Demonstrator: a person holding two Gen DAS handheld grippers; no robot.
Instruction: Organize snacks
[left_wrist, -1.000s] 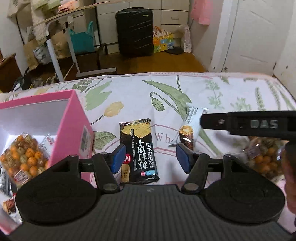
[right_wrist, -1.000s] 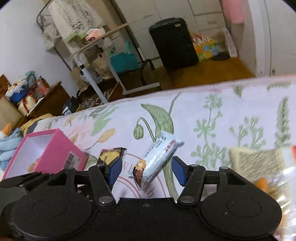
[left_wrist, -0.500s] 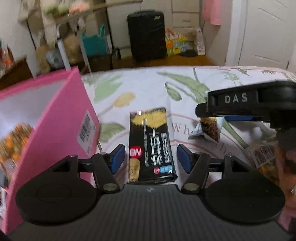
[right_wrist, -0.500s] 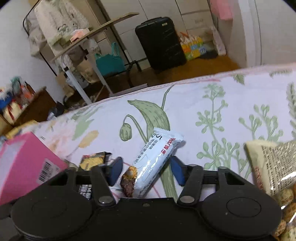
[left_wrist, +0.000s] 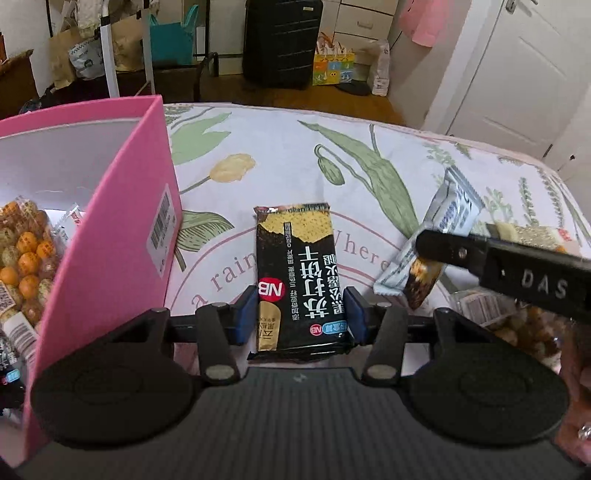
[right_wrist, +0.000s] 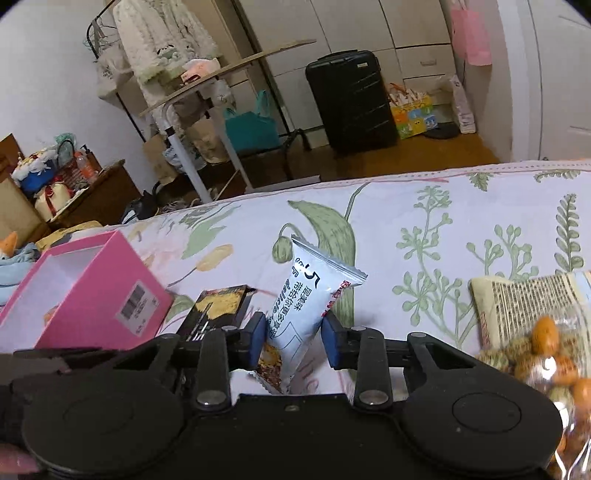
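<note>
A black cracker packet (left_wrist: 301, 277) lies on the floral sheet, its near end between my left gripper's (left_wrist: 301, 317) blue pads, which close in on its sides. A white snack bar (right_wrist: 310, 306) lies tilted between my right gripper's (right_wrist: 293, 341) pads; it also shows in the left wrist view (left_wrist: 443, 225). The left pad touches the bar, and a small gap shows at the right pad. The pink box (left_wrist: 107, 236) stands to the left with bagged orange and green snacks (left_wrist: 22, 254) inside; it also shows in the right wrist view (right_wrist: 88, 295).
A clear bag of coated nuts (right_wrist: 546, 347) lies at the right on the sheet, with a printed label card (right_wrist: 524, 302) on it. Beyond the bed edge are a black suitcase (left_wrist: 282, 40), a rack and a white door.
Both grippers have come down and forward over their snacks and narrowed. The left pads now hug the black packet; the right pads now flank the white bar.
</note>
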